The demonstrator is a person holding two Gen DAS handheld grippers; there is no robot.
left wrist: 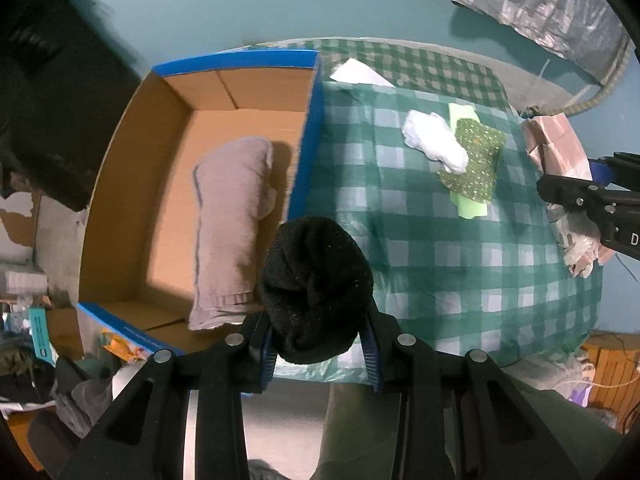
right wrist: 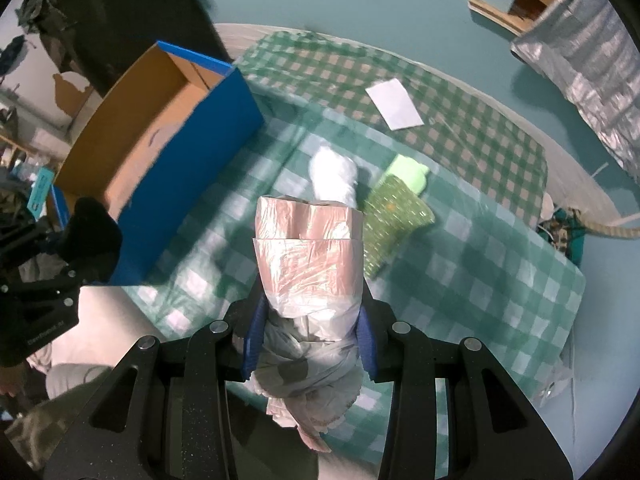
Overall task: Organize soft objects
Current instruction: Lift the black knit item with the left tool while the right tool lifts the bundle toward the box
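Note:
My left gripper (left wrist: 320, 350) is shut on a balled black sock (left wrist: 316, 284), held in the air near the blue wall of an open cardboard box (left wrist: 308, 136). A rolled grey towel (left wrist: 232, 228) lies inside that box. My right gripper (right wrist: 308, 344) is shut on a pink pack wrapped in clear plastic (right wrist: 310, 256), lifted over the green checked tablecloth (right wrist: 480, 280). On the cloth lie a white fluffy wad (left wrist: 434, 142), a green dotted pouch (left wrist: 476, 160) and a light green sponge (left wrist: 470, 208). The same box (right wrist: 192, 172) and black sock (right wrist: 94, 236) appear at left in the right wrist view.
A white paper (right wrist: 396, 104) lies at the far side of the cloth. A silvery foil sheet (left wrist: 548, 12) lies on the teal floor beyond the table. Clutter crowds the floor left of the box. The person's trouser leg (left wrist: 360, 428) shows below the left gripper.

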